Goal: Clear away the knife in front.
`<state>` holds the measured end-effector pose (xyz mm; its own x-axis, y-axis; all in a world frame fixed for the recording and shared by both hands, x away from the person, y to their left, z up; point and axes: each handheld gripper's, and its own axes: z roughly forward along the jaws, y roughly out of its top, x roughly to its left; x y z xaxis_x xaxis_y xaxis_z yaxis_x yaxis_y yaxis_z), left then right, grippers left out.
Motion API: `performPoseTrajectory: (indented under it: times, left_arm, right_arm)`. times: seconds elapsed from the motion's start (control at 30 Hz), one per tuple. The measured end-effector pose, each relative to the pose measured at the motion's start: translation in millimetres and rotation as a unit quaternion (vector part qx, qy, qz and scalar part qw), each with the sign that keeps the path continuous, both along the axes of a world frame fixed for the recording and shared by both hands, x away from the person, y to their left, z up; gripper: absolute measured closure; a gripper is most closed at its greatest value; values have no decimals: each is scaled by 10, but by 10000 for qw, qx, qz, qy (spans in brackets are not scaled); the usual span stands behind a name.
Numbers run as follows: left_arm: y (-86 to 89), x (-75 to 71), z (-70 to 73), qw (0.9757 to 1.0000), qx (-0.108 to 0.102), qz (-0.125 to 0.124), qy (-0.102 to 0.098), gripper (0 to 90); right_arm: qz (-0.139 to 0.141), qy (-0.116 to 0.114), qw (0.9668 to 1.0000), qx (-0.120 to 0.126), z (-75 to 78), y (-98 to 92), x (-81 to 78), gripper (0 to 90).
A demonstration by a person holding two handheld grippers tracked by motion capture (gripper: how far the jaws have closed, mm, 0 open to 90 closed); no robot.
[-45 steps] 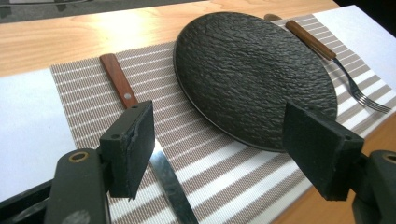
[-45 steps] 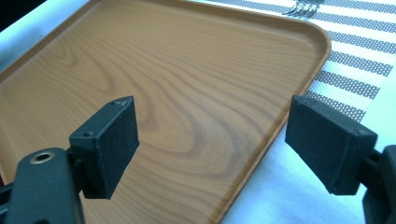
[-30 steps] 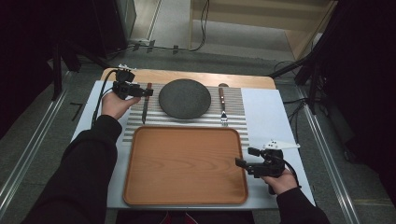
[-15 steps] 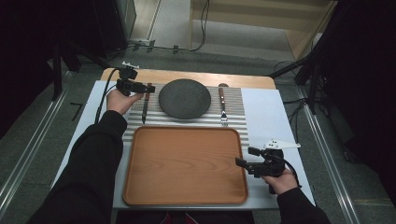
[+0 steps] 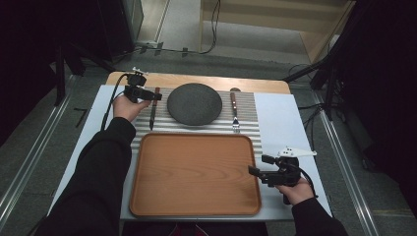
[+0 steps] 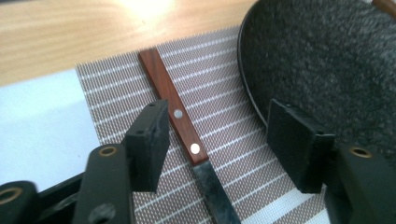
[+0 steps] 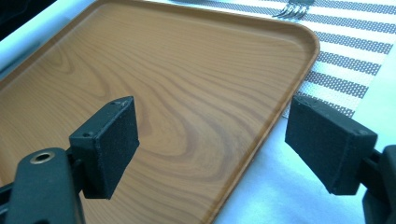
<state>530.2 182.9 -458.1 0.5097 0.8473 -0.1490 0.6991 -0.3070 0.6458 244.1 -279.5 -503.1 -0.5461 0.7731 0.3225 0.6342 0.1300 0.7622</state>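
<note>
While I hold both grippers low over the worktop point(image 5: 305, 113), the scene reads as follows.

Left gripper: left gripper point(image 5: 147, 95) sits at the far left of the striped placemat point(image 5: 246, 105), over the knife handle.
Left fingers: fingers point(image 6: 148, 140) spread on either side of the knife point(image 6: 180, 121); the jaws have just been closing, with the knife handle between them, and I see neither pad touching it.
Knife: lies flat on the placemat just left of the dark plate point(image 5: 194, 103), red-brown wooden handle with two rivets toward the far edge, dark blade toward me.
Plate: round, dark and speckled, in the middle of the placemat; in the left gripper view its rim runs just beside the right-hand finger.
Fork: fork point(image 5: 235, 110) lies on the placemat right of the plate, wooden handle far, tines toward the tray.
Tray: wooden tray point(image 5: 147, 196) lies near me, its far edge just beside the placemat.
Right gripper: right gripper point(image 5: 256, 165) hovers at the tray's right edge, aimed across it.
Right fingers: fingers point(image 7: 109, 142) spread wide, nothing between them; tray corner and rim lie below.
Right hand: right hand point(image 5: 295, 189) grips the gripper body over the white worktop.
</note>
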Motion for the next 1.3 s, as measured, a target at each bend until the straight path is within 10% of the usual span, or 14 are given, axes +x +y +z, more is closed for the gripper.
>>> performPoseTrajectory:
  times: [0.63,1.07,1.3]
  left_arm:
    - [-70,57,-238,9963,551,134,643,584]
    - [-147,-61,-319,9955,649,683,73,731]
    - [-123,-55,-320,9946,444,924,131,773]
  right_arm:
    - [7,-9,10000,0,5,6,0,154]
    - [-1,-11,10000,-35,5,16,9,154]
    - [-19,-16,10000,-18,5,20,13,154]
